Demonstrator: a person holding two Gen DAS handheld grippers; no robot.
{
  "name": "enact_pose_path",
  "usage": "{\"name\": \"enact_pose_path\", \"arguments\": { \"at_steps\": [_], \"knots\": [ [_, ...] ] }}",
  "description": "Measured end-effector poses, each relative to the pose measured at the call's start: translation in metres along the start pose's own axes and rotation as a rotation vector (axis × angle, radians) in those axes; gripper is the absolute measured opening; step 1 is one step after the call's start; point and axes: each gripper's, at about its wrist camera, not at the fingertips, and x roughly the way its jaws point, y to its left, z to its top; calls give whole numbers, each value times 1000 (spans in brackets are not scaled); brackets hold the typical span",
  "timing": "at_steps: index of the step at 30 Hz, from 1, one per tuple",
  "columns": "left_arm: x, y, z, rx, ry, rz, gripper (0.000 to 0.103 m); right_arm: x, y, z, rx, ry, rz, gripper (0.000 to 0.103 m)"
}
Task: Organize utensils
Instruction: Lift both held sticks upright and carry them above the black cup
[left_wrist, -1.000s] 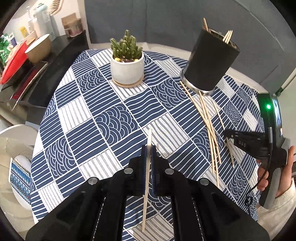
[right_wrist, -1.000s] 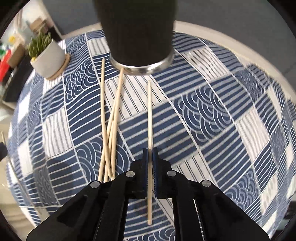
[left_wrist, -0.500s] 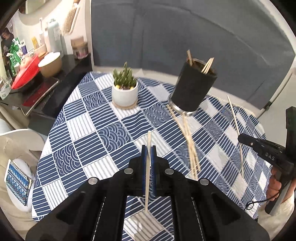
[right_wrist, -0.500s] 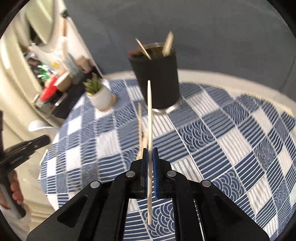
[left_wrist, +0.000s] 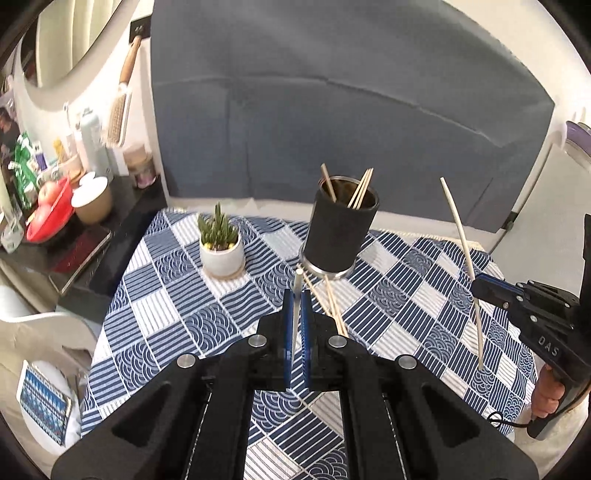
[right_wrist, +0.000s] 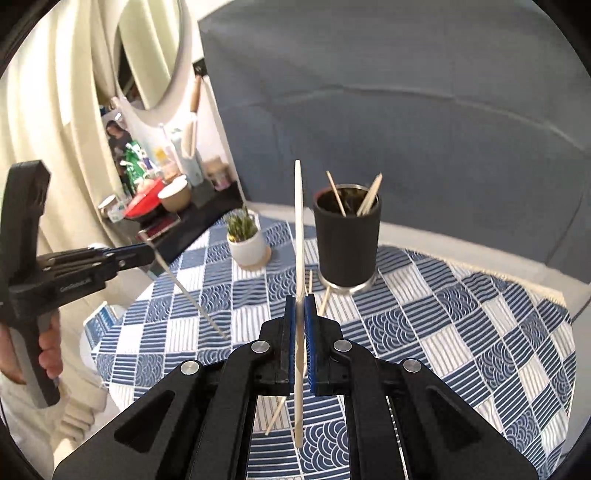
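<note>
Both grippers have risen off the tablecloth (left_wrist: 177, 302), each clamped tight on one chopstick: left gripper (left_wrist: 296, 295), right gripper (right_wrist: 300, 299). Black holder (right_wrist: 347, 243) stands ahead, a few sticks inside; loose chopsticks (left_wrist: 332, 306) remain at its base. Drop-in likely next.

Matt black cup (left_wrist: 340, 232), woven cloth (left_wrist: 406, 295), wooden chopsticks (left_wrist: 334, 306).
</note>
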Motion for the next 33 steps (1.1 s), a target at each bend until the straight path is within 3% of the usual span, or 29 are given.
{"name": "enact_pose_path", "arguments": {
  "at_steps": [12, 22, 28, 33],
  "knots": [
    [-26, -7, 40, 47, -75, -3, 4, -15, -4, 19, -10, -105, 73, 5],
    [-32, -32, 91, 93, -145, -44, 4, -5, -33, 64, 1, -199, 139, 5],
    [-25, -51, 137, 121, -196, -70, 4, 11, -57, 98, 12, -278, 212, 5],
    [-5, -66, 167, 152, -212, -84, 4, 41, -74, 121, 18, -282, 230, 5]
  ]
}}
